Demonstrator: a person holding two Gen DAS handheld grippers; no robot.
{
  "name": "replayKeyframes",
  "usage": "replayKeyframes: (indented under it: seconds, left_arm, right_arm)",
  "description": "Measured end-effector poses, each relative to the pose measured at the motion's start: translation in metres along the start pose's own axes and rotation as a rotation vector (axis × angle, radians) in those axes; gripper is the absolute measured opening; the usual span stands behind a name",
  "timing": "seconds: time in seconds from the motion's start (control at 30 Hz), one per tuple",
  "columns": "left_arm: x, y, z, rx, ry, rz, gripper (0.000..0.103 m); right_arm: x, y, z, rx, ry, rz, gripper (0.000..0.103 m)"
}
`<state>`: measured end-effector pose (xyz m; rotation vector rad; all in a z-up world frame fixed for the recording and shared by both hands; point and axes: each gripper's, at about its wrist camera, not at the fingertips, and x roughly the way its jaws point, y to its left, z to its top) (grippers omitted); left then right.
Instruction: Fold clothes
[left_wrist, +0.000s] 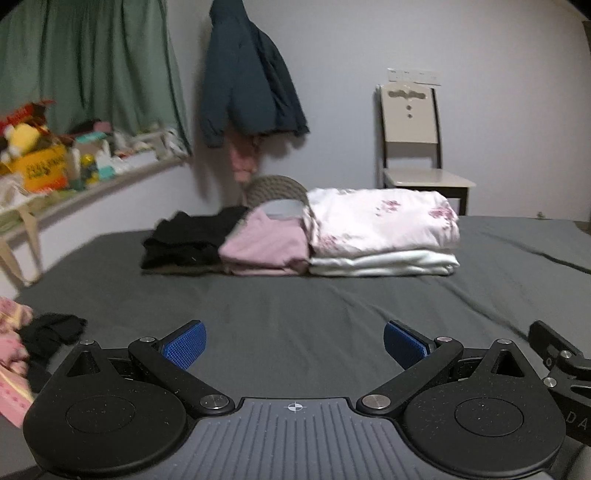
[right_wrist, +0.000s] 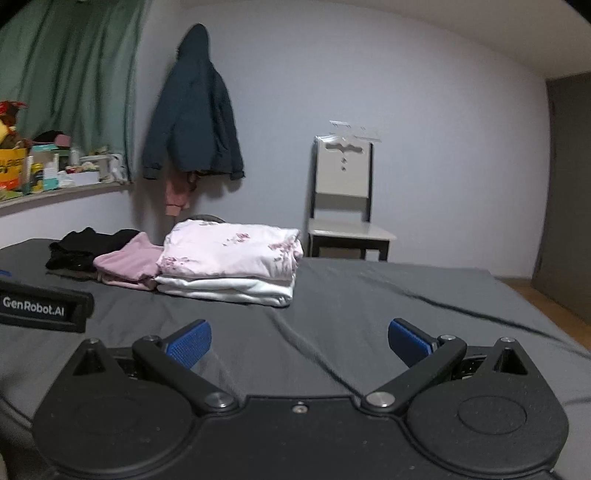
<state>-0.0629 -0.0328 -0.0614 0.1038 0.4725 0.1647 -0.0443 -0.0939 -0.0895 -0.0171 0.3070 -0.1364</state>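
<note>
I am holding left gripper and right gripper wide open, both empty, over near bed
Folded stacks lying far centre; loose clothes lying near left
Risk: I am seeing open fingers snagging sheet, toppling stacks

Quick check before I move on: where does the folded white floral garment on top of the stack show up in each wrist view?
Left wrist: folded white floral garment sits right of centre, mid-height, on the grey bed.
Right wrist: same garment sits left of centre, mid-height.
Shared landmark: cream wooden chair against the wall behind it.
</note>
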Motion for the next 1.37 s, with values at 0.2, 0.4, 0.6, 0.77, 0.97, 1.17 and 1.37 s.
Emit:
replayKeyframes:
  seconds: [0.2, 0.4, 0.6, 0.77, 0.97, 1.17, 1.37]
  left_arm:
    - [-0.003, 0.002, 0.01, 0.061, 0.02, -0.074, 0.103]
    - [0.004, 0.02, 0.008, -0.071, 0.117, -0.141, 0.103]
    - [0.015, 0.022, 0.002, -0.109, 0.162, -0.144, 0.103]
    - [0.018, 0.014, 0.0, -0.071, 0.169, -0.146, 0.103]
    - [0.02, 0.013, 0.002, -0.062, 0.175, -0.15, 0.103]
    - [0.02, 0.013, 0.001, -0.056, 0.174, -0.143, 0.103]
    - [0.019, 0.014, 0.001, -0.051, 0.169, -0.148, 0.103]
  right_arm:
    - [-0.011, -0.001, 0.005, -0.036, -0.047, 0.1, 0.103]
    - [-0.005, -0.006, 0.009, -0.016, 0.008, 0.122, 0.103]
    - [-0.007, -0.006, 0.007, -0.03, -0.034, 0.084, 0.103]
    - [-0.001, -0.007, 0.006, -0.025, 0.027, 0.09, 0.103]
    - [0.005, -0.013, 0.005, 0.017, 0.072, 0.096, 0.103]
    - [0.005, -0.014, 0.003, 0.022, 0.078, 0.1, 0.103]
    - [0.001, -0.01, 0.003, -0.005, 0.052, 0.101, 0.103]
